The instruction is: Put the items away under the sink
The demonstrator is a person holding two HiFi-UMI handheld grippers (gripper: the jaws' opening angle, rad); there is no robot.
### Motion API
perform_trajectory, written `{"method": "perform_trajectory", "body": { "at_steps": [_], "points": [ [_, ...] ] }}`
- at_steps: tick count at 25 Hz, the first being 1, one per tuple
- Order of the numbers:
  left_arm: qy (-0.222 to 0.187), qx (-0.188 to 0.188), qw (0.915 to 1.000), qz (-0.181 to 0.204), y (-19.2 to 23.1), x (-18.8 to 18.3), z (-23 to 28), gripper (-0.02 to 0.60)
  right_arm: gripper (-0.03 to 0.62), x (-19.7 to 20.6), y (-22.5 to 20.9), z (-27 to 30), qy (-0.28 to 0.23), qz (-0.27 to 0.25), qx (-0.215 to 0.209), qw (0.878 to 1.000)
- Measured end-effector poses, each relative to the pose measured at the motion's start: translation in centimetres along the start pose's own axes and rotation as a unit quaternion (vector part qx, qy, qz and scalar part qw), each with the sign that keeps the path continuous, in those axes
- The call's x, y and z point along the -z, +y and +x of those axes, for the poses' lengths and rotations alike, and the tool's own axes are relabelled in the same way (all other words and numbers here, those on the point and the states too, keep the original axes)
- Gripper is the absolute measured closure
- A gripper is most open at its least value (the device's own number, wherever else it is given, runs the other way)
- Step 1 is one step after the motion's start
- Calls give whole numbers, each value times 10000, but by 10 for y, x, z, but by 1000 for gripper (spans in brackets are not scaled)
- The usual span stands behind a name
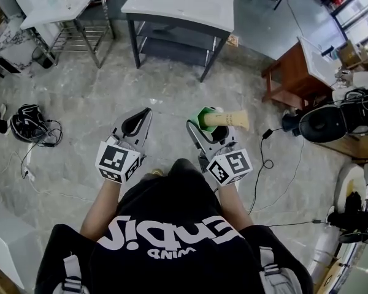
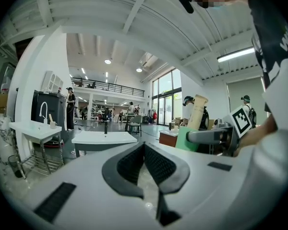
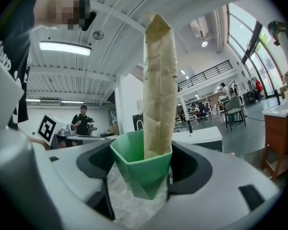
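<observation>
Right gripper view: the right gripper's (image 3: 143, 174) fingers (image 3: 192, 169) are clamped narrow on a green cup (image 3: 134, 164), with a tall tan paper-wrapped bundle (image 3: 158, 90) standing in it. The left gripper (image 2: 144, 150) has its fingers (image 2: 129, 164) meeting at the tips, nothing between them. Across the marble floor (image 1: 110, 97) stands the white sink (image 1: 178, 5), with a shelf (image 1: 172, 38) beneath it.

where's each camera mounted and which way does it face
Head view: on the head, facing steeply down at the floor; torso, forearms, left gripper, right gripper show.
Left gripper view: on that gripper, facing along its shut jaws toward a white sink.
Right gripper view: on that gripper, facing along jaws clamping the green cup.
All three show that green cup.
</observation>
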State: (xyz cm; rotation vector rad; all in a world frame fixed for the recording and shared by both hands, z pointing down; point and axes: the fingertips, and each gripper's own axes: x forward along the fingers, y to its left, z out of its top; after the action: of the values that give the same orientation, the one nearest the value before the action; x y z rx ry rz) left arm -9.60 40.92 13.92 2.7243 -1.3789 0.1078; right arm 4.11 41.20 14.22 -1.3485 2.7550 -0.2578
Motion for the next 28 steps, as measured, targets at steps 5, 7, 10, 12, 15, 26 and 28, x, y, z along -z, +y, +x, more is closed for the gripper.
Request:
{"method": "perform_trajectory", "body": {
  "at_steps": [5,7,10,12,15,26,28],
  "points": [
    [21,-2,10000,-93,22,3,11,561,238,1,-4,17,77,14,81,9999],
    [16,-12,9999,-120,30,3,19,561,238,1,-10,24,99,7,103,9999],
    [30,7,9999,-111,40,5,33,561,238,2,-21,33,85,-3,144,9999],
    [40,44,10000,-80,47,6,45,561,238,4,-30,40,68,23,174,9998],
    [39,117,9999,-70,57,4,71,561,238,4,-50,55,74,-4,229,9997],
    [143,123,9998,-112,104,-15,168,561,238,-13,-127,132,196,-34,238,9995],
    [153,76,9998,-132,113,-19,181,561,238,-17,-139,144,216,-12,193,9996]
  ]
}}
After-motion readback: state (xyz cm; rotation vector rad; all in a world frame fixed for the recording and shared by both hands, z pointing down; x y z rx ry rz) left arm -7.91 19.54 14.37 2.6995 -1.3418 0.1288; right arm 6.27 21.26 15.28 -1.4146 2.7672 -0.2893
